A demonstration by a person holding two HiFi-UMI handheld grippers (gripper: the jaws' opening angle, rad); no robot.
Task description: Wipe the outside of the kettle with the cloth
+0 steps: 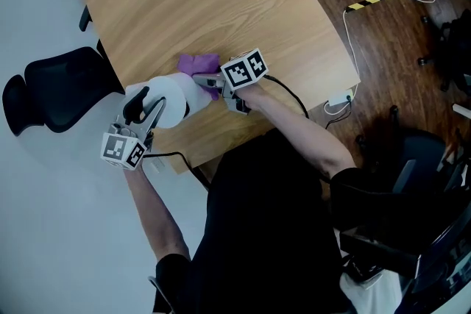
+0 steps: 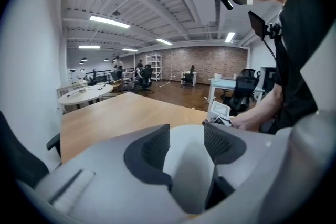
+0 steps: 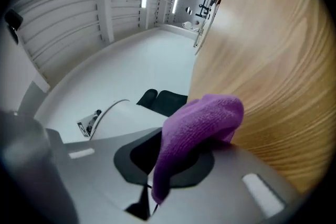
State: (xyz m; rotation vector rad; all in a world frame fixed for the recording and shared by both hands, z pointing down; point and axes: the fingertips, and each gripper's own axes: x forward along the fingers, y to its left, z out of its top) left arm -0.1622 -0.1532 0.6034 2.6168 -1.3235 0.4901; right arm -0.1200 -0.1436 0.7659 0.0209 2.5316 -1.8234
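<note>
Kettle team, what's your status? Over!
Left gripper clamped on kettle. Right gripper holds purple cloth beside it. Nothing in the way.

Open room is left over the far and right parts of the table (image 1: 221, 4). The near-left corner is taken up by the kettle (image 1: 175, 98), crowded by the left gripper (image 1: 147, 112), the right gripper (image 1: 212, 81) and the cloth (image 1: 199, 64). The left edge is blocked by a chair (image 1: 62, 88); the near edge is crossed by a cable (image 1: 291, 93).
</note>
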